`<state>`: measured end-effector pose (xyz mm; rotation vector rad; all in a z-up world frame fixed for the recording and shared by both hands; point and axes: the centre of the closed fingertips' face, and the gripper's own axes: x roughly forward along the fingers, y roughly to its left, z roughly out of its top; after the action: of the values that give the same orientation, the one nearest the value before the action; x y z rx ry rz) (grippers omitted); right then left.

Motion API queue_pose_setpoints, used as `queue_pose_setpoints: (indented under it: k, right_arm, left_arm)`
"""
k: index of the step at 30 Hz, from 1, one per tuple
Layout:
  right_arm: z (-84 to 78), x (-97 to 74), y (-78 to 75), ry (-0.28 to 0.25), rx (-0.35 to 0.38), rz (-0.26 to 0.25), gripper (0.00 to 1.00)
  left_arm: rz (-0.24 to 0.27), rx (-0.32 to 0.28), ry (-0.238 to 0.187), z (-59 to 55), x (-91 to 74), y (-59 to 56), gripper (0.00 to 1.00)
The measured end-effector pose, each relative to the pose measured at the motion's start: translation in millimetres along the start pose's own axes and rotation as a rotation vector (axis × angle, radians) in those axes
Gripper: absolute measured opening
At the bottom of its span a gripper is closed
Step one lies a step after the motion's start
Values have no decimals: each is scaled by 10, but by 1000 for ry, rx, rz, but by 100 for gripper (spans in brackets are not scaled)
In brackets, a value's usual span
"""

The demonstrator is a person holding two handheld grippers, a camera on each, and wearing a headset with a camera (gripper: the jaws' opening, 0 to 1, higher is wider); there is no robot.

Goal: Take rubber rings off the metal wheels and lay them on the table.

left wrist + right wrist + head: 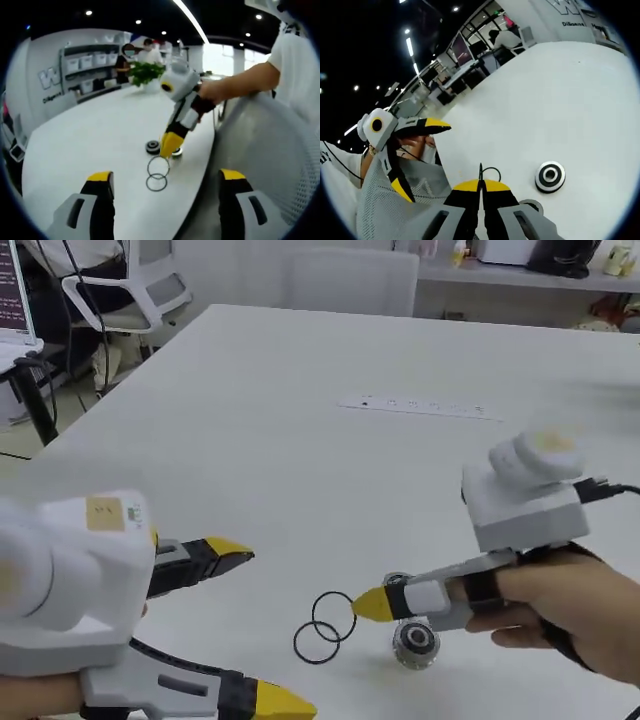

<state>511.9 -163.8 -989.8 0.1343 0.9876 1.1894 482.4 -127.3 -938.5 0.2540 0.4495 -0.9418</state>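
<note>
Two black rubber rings lie side by side on the white table (300,440): one (333,615) touches my right gripper's tip, the other (318,643) sits just in front of it. My right gripper (368,605) is shut, its yellow tips pinching the edge of the nearer ring (492,171). A metal wheel (414,640) stands below that gripper, and a second wheel (397,582) peeks out behind it. My left gripper (255,628) hangs open at the lower left, apart from the rings (158,166) and the wheels (153,147).
A thin clear strip (418,407) lies further back on the table. An office chair (130,290) stands at the far left corner. The table's near edge (200,165) runs close beside the rings and wheels. A person's mesh-clad body (405,200) is near the left gripper.
</note>
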Motion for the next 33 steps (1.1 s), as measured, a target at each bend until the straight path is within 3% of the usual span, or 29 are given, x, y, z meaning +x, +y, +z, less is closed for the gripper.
queue_pose_setpoints:
  k: [2,4,11,15,22,33]
  right_arm:
    - [-110,38,-43,40,3,-2,0]
    - [-143,45,-86,61,-41,-25,0]
    - [-77,49,-147,21,-16,-49,0]
    - [-83,53,-167,24,-23,-56,0]
    - [-99,64,-218,32,-61,-80,0]
    - [-49,2,-275,24,-132,-120,8]
  left_arm:
    - [4,9,13,-22,0,8,86]
    - [6,7,11,-22,0,19,86]
    - [11,-12,10,-35,0,38,85]
    - [10,-11,12,-39,2,41,85]
    - [13,-13,10,-38,3,54,85]
    - [6,-13,23,-61,9,39,84]
